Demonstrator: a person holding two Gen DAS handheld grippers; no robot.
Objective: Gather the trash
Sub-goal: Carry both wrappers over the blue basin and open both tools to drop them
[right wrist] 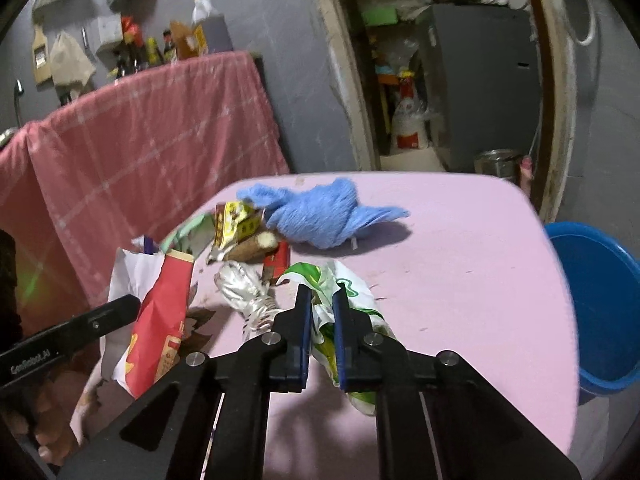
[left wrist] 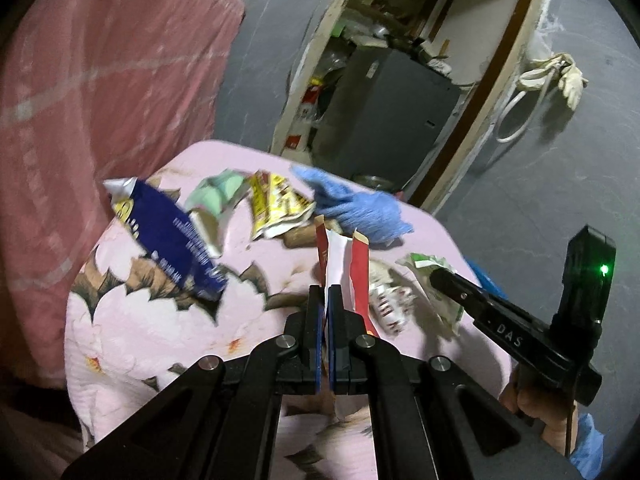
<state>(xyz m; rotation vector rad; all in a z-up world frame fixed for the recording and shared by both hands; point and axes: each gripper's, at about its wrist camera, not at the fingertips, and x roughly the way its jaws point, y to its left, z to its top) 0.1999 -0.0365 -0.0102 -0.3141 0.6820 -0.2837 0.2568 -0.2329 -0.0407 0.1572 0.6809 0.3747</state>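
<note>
Two tools work a littered pink tabletop (right wrist: 460, 248) as a person gathers trash. At far left of the heap a blue packet (left wrist: 172, 236) lies on the flowered cloth (left wrist: 160, 320), with a pale green wrapper (left wrist: 218, 192) and a yellow wrapper (left wrist: 276, 204) beside it and a blue rag (left wrist: 356, 204) behind them. The left tool (left wrist: 326, 292) is pinched tight on a red-and-white paper bag (left wrist: 344, 264), which stands up from its blue pads; from the right wrist view the same bag (right wrist: 160, 320) hangs open-mouthed at the left of the pile. Just right of it lies a crumpled silver foil wrapper (right wrist: 248, 292), not yet picked up. The right tool (right wrist: 322, 294) has closed on a green-and-white plastic wrapper (right wrist: 352, 300), the crumpled film bunched between its pads and trailing below them. Off the tabletop's right edge sits a blue tub (right wrist: 600, 300), seemingly the bin. The step in hand looks like the pick-up: both tools loaded, most of the pile untouched. The next move likely calls for lifting the green wrapper clear without dragging the foil, carrying it rightward over the rim of the tub, and letting go only once above it; the light film may cling to the pads.
</note>
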